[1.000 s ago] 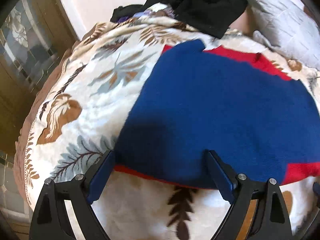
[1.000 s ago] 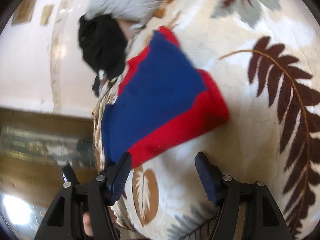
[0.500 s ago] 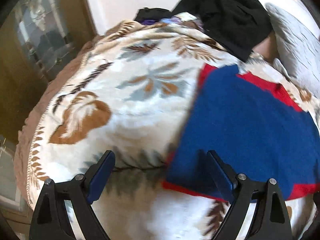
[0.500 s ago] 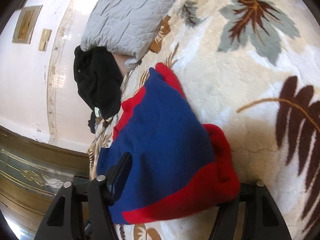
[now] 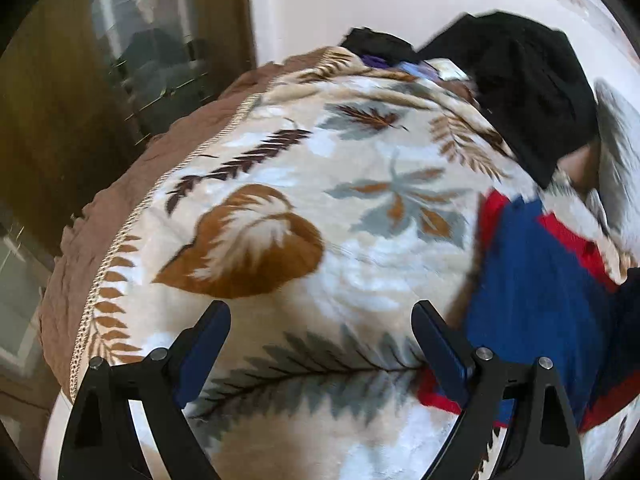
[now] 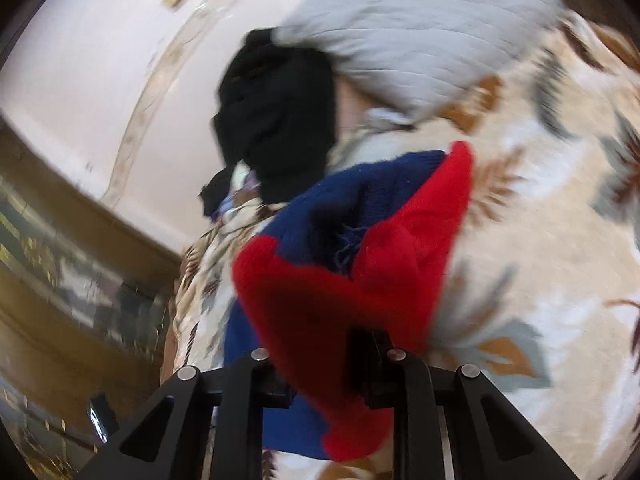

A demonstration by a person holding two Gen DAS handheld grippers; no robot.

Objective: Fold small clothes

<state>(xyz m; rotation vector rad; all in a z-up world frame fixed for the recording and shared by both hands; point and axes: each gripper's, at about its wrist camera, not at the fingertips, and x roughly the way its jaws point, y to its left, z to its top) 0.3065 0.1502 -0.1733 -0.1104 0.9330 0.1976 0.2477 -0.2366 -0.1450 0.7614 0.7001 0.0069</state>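
My right hand-held gripper is closing its jaws on the red edge of the blue-and-red sweater, bunched up off the leaf-print blanket on the bed. My left hand-held gripper is spread wide over bare blanket with nothing in it, sweater just to its right.

Blue-and-red knit garment, red edge bunched and lifted off the blanket
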